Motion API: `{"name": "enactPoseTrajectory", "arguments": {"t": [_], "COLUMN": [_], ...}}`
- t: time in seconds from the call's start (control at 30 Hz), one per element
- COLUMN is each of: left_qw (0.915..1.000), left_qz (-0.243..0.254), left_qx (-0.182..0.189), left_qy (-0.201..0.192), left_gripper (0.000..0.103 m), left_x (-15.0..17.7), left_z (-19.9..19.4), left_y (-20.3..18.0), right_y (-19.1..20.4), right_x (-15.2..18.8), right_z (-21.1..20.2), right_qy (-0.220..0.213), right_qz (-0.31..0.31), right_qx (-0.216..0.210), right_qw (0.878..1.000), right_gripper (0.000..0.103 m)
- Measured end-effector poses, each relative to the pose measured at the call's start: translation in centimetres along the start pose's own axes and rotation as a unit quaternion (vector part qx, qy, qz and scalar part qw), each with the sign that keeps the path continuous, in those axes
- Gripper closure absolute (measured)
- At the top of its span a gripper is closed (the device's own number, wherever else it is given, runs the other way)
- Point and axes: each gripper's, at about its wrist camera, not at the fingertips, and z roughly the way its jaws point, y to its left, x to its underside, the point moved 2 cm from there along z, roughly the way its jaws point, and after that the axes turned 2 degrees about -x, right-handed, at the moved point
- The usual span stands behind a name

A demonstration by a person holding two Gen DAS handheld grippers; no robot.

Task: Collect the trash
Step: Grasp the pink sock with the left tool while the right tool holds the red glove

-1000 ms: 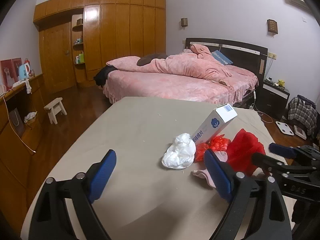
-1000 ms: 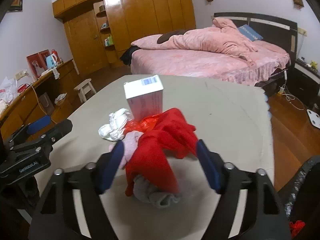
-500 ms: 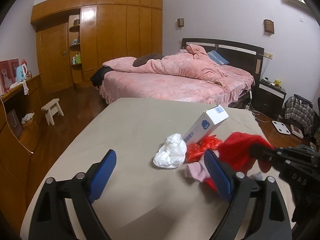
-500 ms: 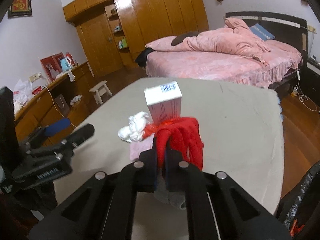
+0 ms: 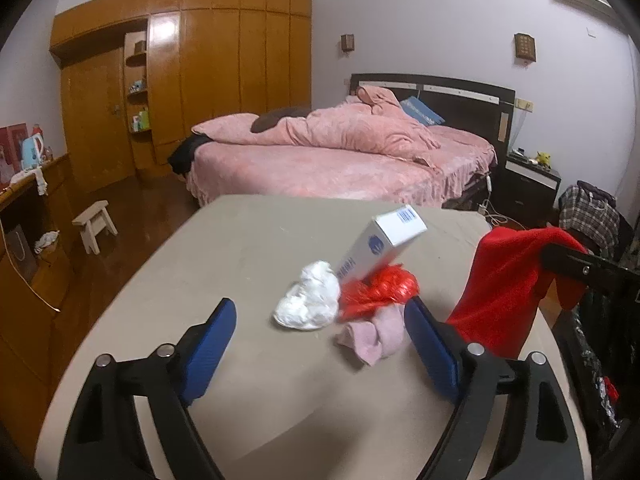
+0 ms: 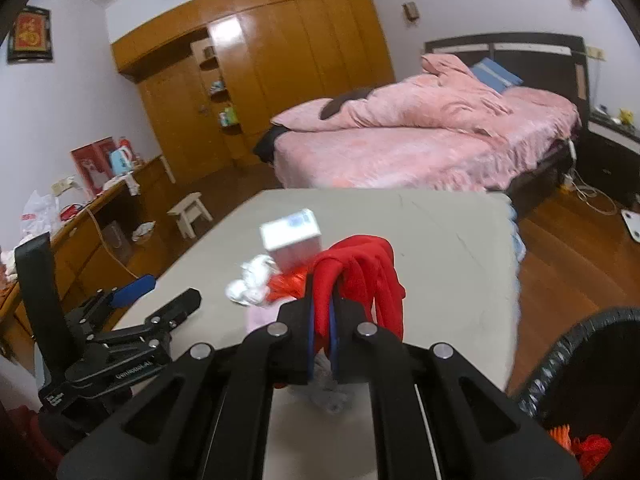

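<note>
In the right wrist view, the right gripper (image 6: pixel 322 322) is seen clamped on a red cloth (image 6: pixel 360 280) at the lower centre of the frame, the cloth being lifted clear of the beige table (image 6: pixel 440 240), with a black bin (image 6: pixel 580 364) at the lower right. In the left wrist view, the left gripper (image 5: pixel 320 344) is held wide apart with nothing between its blue pads (image 5: pixel 210 344), low over the table. Just beyond it, right of centre, a white crumpled wad (image 5: pixel 308 302), a red plastic bag (image 5: pixel 378 290), a pink sock (image 5: pixel 374 334) and a tilted white box (image 5: pixel 380 240) are clustered together, while the hanging red cloth is seen at the right.
</note>
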Motion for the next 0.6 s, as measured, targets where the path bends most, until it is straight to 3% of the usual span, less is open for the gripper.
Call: {"name": "enactPoseTrajectory", "arguments": {"t": [0.27, 0.6], "left_qw": [0.9993, 0.9957], "left_qz": [0.009, 0.017], "left_qx": [0.012, 0.042], "left_qy": [0.034, 0.081], "left_gripper": [0.025, 0.047], "left_x": [1.0, 2.0], "left_z": [3.2, 6.7], "left_y": [-1.8, -3.4], "right_y": [-2.0, -2.5], "right_x": [1.1, 1.9], "right_z": [1.5, 3.2], "right_qy": [0.012, 0.027], "right_qz": [0.017, 0.014], "right_qx": [0.017, 0.019], "right_qw": [1.0, 0.999], "right_gripper": [0.098, 0.098]}}
